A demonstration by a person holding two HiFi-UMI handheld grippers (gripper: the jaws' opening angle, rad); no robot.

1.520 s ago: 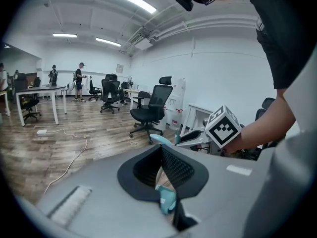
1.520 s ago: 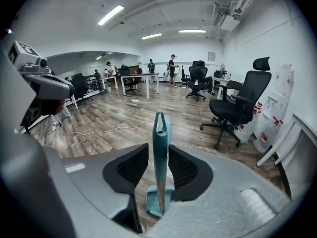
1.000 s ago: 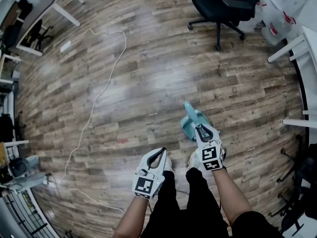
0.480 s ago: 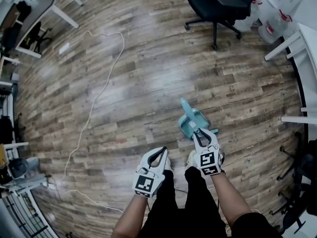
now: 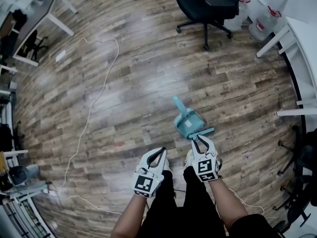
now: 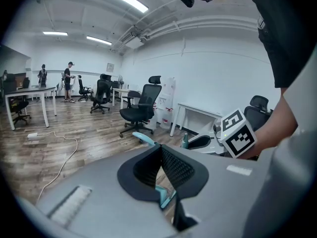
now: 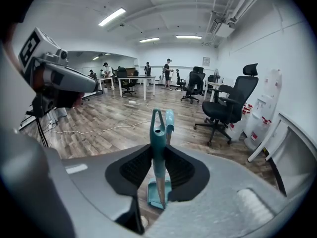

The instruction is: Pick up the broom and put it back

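We judge the first half of the job done. The right gripper [image 5: 200, 139] has its jaws closed on the upper shaft of the teal plastic broom with a looped handle top [image 7: 158, 133], and the pads press the shaft from both sides. The broom stands roughly upright, just in front of the person's feet. Its lower end reaches down to the teal plastic dustpan [image 5: 187, 124], which sits on the wood-plank floor [image 5: 124, 83] with its own handle pointing away from us. We cannot tell whether the broom's head rests on the floor, sits in the dustpan or hangs just clear of both. The left gripper [image 5: 159, 152] hangs beside the right one with its jaw tips together and nothing between them, so it takes no part in the hold. What is left, in our view, is the putting back. No rack or hook for the broom shows in any view, so we cannot say where it belongs. The black wheeled office chair [image 5: 208, 4] and the long white cable [image 5: 94, 103] lie well apart from the broom, so the floor around it looks free for carrying.
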